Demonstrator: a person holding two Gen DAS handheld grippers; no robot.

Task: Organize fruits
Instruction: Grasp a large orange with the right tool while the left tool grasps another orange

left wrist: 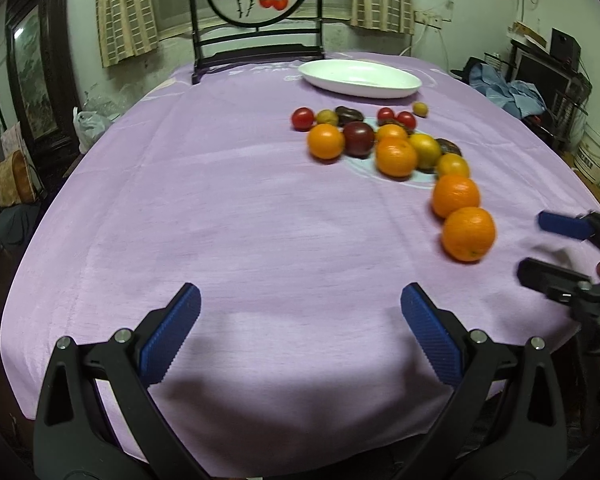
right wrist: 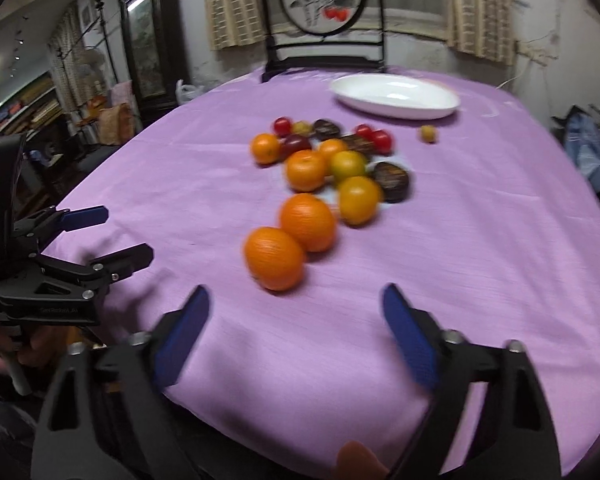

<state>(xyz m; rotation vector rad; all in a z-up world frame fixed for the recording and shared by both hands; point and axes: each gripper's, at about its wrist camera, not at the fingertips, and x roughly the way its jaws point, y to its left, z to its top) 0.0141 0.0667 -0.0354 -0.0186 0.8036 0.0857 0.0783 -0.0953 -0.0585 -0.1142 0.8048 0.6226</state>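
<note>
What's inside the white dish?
Nothing shows inside the white dish. The part of its inside that shows is bare, though its near rim hides the closest bit of the bottom. All the fruit, like the oranges, sits on the purple cloth.

The left gripper [left wrist: 300, 332] tilts down with fingers [left wrist: 172, 336] wide apart, nothing between them. At its 3 o'clock, the right gripper [right wrist: 296, 332] tilts down too, its fingers [right wrist: 410, 344] apart and empty.
</note>
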